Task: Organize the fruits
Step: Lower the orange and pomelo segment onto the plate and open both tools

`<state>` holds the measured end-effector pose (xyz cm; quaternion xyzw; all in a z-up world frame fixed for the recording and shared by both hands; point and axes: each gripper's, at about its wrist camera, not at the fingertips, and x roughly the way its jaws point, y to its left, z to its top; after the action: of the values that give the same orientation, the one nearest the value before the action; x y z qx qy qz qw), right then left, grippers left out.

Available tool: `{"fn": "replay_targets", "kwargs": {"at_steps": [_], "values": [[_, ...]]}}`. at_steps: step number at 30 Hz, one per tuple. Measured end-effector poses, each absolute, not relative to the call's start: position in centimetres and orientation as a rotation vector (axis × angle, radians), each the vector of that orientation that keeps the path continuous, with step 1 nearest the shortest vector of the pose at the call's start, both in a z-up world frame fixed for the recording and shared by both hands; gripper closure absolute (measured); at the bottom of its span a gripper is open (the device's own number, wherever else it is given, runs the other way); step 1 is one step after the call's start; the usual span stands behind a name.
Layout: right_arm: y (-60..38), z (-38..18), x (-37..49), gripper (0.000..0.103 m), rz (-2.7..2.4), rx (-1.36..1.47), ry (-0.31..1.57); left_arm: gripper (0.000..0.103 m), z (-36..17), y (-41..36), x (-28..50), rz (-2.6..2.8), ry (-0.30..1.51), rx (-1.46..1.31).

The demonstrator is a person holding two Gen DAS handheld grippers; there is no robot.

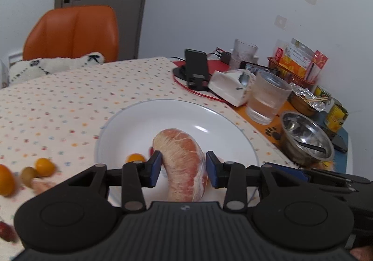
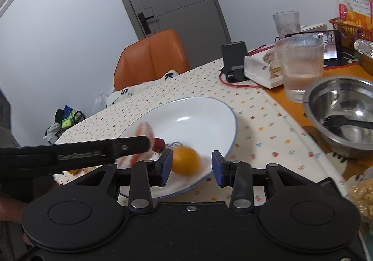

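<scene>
The left gripper clamps a peeled pomelo segment over the white plate, evidently to deposit it there. The right gripper stands released, jaws apart, a kumquat lying on the plate between them, apparently just placed. More kumquats wait on the tablecloth to the left.

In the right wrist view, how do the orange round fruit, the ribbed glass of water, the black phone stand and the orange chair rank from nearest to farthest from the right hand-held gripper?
1. Orange round fruit, on the white plate, between the right hand-held gripper fingers.
2. Ribbed glass of water, right side.
3. Black phone stand, behind the plate.
4. Orange chair, beyond the table, left.
</scene>
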<state>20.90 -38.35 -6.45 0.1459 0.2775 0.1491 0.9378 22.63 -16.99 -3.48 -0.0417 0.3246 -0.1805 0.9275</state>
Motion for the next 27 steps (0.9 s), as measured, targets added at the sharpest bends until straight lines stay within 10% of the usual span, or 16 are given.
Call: {"fn": "replay_targets", "kwargs": {"at_steps": [13,27], "values": [[-38.2,-6.8,20.4,0.051,0.306,0.311,0.582,0.046,-3.1,-16.7,21.9,-0.332,0.688,-0.063],[-35.5,-5.6,19.7,0.0,0.26,0.279,0.52,0.017,-1.7,-11.3,19.4,-0.222,0.644,-0.091]]}}
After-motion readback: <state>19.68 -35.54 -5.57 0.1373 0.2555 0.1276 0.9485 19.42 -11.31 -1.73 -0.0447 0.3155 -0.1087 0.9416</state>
